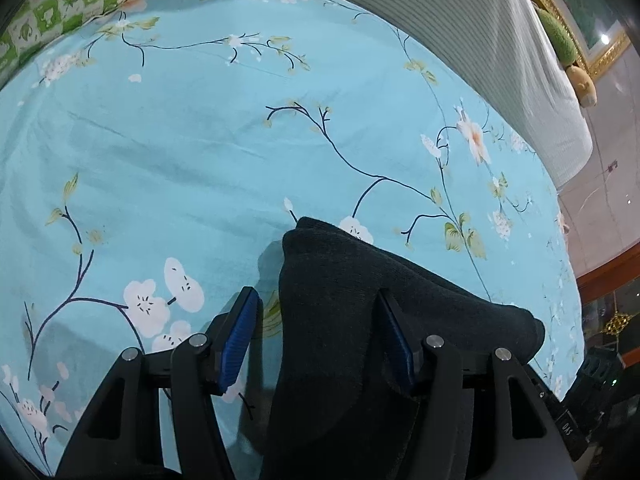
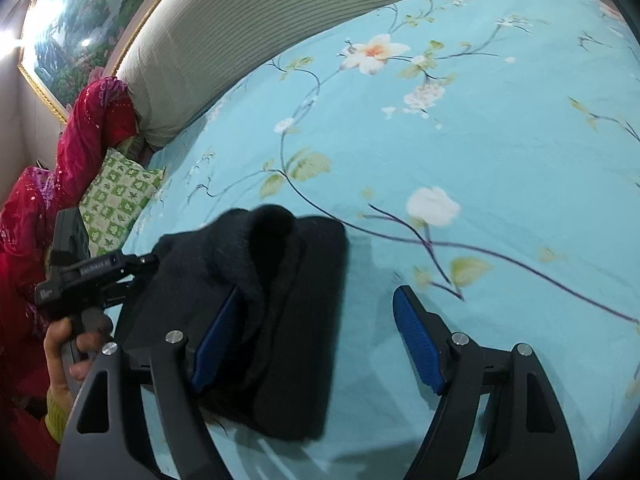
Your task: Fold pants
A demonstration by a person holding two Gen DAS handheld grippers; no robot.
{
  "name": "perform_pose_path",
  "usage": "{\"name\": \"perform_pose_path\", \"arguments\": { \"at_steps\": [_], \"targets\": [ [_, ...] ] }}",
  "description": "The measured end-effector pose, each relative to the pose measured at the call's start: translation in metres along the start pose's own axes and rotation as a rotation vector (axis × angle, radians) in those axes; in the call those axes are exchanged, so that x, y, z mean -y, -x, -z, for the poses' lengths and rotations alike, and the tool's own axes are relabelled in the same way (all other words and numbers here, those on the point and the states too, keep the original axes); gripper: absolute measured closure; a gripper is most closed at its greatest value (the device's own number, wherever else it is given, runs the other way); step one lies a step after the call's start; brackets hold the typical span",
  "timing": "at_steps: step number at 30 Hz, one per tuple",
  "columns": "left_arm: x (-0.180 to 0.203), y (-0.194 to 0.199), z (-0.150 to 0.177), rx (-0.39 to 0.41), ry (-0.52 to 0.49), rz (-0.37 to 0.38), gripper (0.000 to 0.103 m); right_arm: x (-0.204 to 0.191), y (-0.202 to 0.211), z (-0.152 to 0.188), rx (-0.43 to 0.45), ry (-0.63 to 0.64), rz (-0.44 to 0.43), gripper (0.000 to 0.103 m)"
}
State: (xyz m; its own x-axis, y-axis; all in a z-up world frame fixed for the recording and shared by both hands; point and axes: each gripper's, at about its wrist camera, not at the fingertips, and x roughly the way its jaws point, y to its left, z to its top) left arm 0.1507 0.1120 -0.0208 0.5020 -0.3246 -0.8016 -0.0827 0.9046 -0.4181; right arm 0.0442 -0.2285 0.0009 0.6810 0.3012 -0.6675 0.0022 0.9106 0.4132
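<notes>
The dark folded pants point(image 1: 360, 304) lie as a compact bundle on the turquoise flowered bedsheet point(image 1: 200, 152). My left gripper point(image 1: 320, 340) is open, with the bundle's edge between its blue pads and draped over the right pad point(image 1: 400, 344). In the right wrist view the same pants point(image 2: 280, 300) lie over my left blue pad point(image 2: 216, 336). My right gripper point(image 2: 316, 336) is open, its right pad point(image 2: 418, 340) clear of the cloth. The left gripper's body point(image 2: 80, 276) and the hand holding it show at the left.
A striped grey headboard cushion point(image 1: 460, 24) runs along the far side of the bed. A green patterned pillow point(image 2: 116, 200) and red sequinned cloth point(image 2: 92, 132) lie at one end. A framed picture point(image 2: 80, 20) hangs on the wall. The bed edge point(image 1: 576, 280) drops off at right.
</notes>
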Motion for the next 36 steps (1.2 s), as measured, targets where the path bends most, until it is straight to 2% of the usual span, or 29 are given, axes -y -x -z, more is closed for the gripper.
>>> {"name": "perform_pose_path", "arguments": {
  "at_steps": [5,7,12,14,18,20,22,27,30,31,32,36],
  "targets": [
    [0.003,0.021,0.011,0.036,-0.015,-0.006,0.041,-0.001,0.011,0.000,-0.005,0.011,0.019,0.026],
    [0.003,0.035,0.020,0.055,-0.022,-0.020,0.041,-0.005,0.016,-0.003,0.003,0.008,0.001,0.027],
    [-0.008,0.059,0.041,0.066,0.015,0.023,0.035,-0.016,0.028,-0.012,0.051,-0.022,-0.096,0.026],
    [-0.009,0.060,0.046,0.059,0.015,0.030,0.034,-0.021,0.023,-0.014,0.044,-0.021,-0.125,0.026],
    [-0.009,0.048,0.053,0.027,0.009,0.021,0.032,-0.023,0.002,-0.007,-0.016,-0.014,-0.091,0.027],
    [-0.010,0.044,0.055,0.021,0.008,0.026,0.031,-0.017,-0.006,0.000,-0.052,-0.018,-0.079,0.036],
    [-0.010,0.041,0.058,0.020,-0.003,0.029,0.028,-0.006,-0.011,0.006,-0.072,-0.047,-0.116,0.036],
    [-0.009,0.033,0.061,0.031,-0.012,0.029,0.029,-0.003,-0.014,0.006,-0.089,-0.054,-0.142,0.037],
    [-0.009,0.032,0.061,0.035,-0.011,0.057,0.038,-0.005,-0.015,0.006,-0.088,-0.051,-0.146,0.039],
    [-0.008,0.031,0.062,0.033,-0.003,0.084,0.048,-0.005,-0.015,0.006,-0.088,-0.054,-0.152,0.040],
    [-0.009,0.031,0.062,0.030,0.004,0.113,0.054,-0.004,-0.014,0.006,-0.086,-0.058,-0.161,0.043],
    [-0.004,0.038,0.064,0.059,-0.003,0.098,0.065,-0.012,-0.007,0.007,-0.057,-0.029,-0.183,0.057]
  ]
}}
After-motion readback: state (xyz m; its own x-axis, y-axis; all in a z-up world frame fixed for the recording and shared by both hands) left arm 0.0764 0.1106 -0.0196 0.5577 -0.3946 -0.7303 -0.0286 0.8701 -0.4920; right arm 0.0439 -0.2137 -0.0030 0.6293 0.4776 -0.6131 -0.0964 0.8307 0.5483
